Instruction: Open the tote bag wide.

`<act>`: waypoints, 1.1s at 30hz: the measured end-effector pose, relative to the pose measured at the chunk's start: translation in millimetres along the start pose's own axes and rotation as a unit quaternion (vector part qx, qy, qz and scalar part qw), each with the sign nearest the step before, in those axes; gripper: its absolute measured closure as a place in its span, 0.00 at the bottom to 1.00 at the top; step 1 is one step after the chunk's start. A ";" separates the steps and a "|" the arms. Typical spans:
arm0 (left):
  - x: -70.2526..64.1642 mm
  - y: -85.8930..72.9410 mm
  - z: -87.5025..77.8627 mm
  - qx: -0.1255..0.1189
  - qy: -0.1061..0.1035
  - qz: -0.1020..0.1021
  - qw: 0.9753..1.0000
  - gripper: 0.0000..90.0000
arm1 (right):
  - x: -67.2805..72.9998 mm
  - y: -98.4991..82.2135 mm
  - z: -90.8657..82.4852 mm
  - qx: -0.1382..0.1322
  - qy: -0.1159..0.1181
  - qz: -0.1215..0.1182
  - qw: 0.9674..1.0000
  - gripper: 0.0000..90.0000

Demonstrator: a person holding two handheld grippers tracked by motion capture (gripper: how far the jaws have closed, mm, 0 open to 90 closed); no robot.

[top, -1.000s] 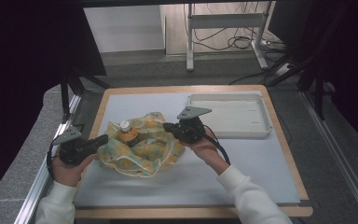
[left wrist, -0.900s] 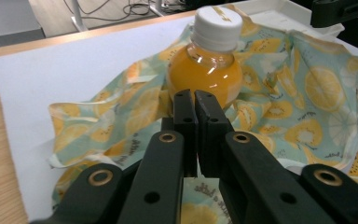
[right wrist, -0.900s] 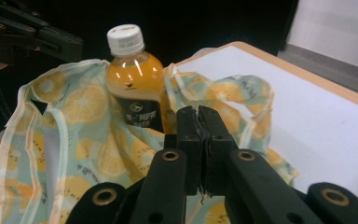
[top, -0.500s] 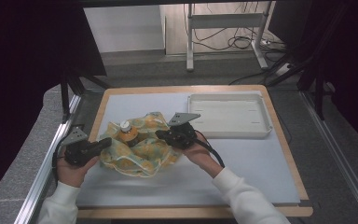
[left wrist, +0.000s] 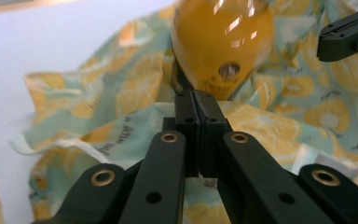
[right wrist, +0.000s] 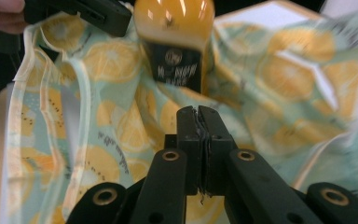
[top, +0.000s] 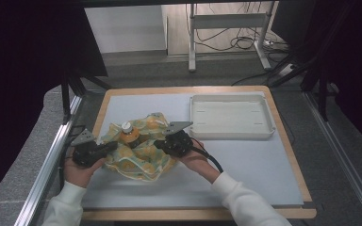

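The left gripper (top: 107, 148) has its fingers (left wrist: 187, 116) pressed together on the edge of a citrus-print cloth (top: 139, 157) bunched on the tabletop (top: 245, 165); the right gripper (top: 159, 143) pinches the same cloth from the opposite side, fingers (right wrist: 188, 130) closed; between them, on the cloth, a bottle (top: 128, 134) of orange liquid stands upright, its dark label too blurred to read; farther right, a white tray (top: 232, 136) lies empty.
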State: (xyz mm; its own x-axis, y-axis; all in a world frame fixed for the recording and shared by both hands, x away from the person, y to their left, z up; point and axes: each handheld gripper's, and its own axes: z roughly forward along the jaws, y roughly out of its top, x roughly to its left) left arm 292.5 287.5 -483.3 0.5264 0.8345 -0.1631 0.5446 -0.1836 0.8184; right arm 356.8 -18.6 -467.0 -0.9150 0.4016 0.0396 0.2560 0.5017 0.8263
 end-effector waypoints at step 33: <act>2.9 -4.9 15.0 0.034 0.000 0.003 0.999 1.00 | -9.5 -29.5 22.8 0.059 -0.014 0.007 0.998 0.97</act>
State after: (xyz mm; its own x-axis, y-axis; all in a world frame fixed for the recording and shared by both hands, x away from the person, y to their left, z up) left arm 301.1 283.0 -496.0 0.5295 0.8333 -0.1587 0.5843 -0.2226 0.7804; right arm 365.0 -19.8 -504.6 -0.9023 0.4299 0.0325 0.3046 0.5824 0.7537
